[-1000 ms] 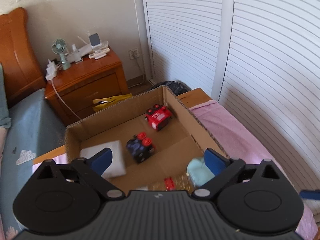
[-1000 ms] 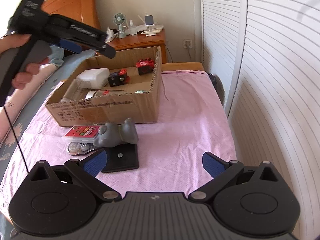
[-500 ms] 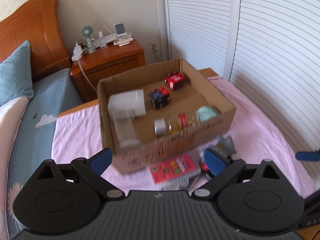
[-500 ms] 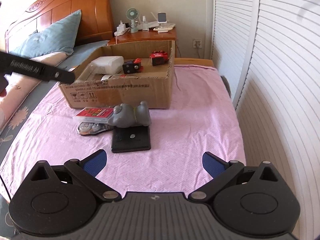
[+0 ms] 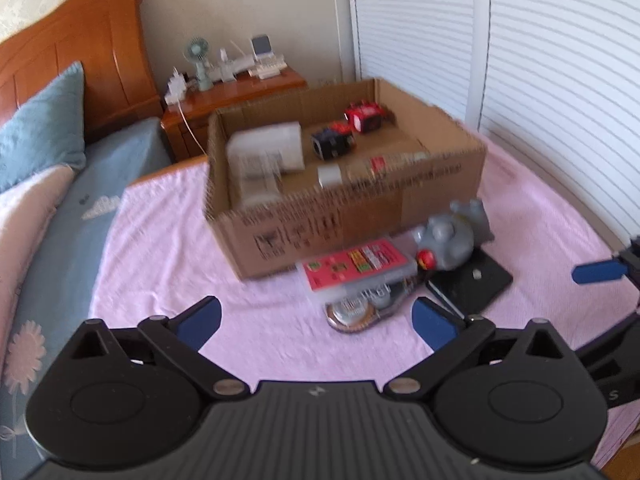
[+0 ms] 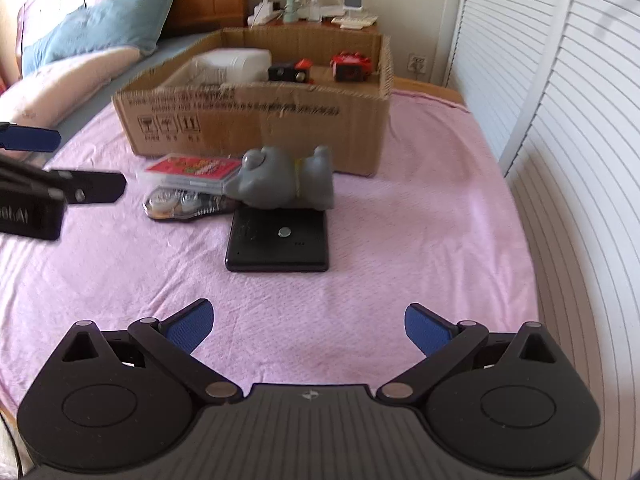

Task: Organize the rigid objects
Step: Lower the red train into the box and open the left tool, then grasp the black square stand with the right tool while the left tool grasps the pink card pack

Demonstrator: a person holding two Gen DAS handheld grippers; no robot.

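Note:
An open cardboard box [image 5: 352, 216] [image 6: 256, 124] stands on the pink cloth and holds a white box [image 6: 230, 65], a black and red toy [image 6: 290, 73], a red toy [image 6: 352, 67] and other small items. In front of it lie a grey figurine [image 6: 286, 182] [image 5: 450, 238], a red-topped clear case [image 6: 192, 169] [image 5: 354, 266], a blister pack [image 6: 180, 204] and a flat black device [image 6: 280, 242] [image 5: 470, 284]. My left gripper [image 5: 316, 320] is open and empty, short of the case. My right gripper [image 6: 308, 324] is open and empty, short of the black device.
The pink cloth [image 6: 400, 240] covers a table beside a bed with a blue pillow [image 6: 100, 28]. A wooden nightstand [image 5: 232, 96] with a fan and gadgets stands behind the box. White slatted doors [image 6: 560, 120] run along the right.
My left gripper has pulled back and down from over the box to low above the cloth. My right gripper has moved forward toward the loose items. Both stay open.

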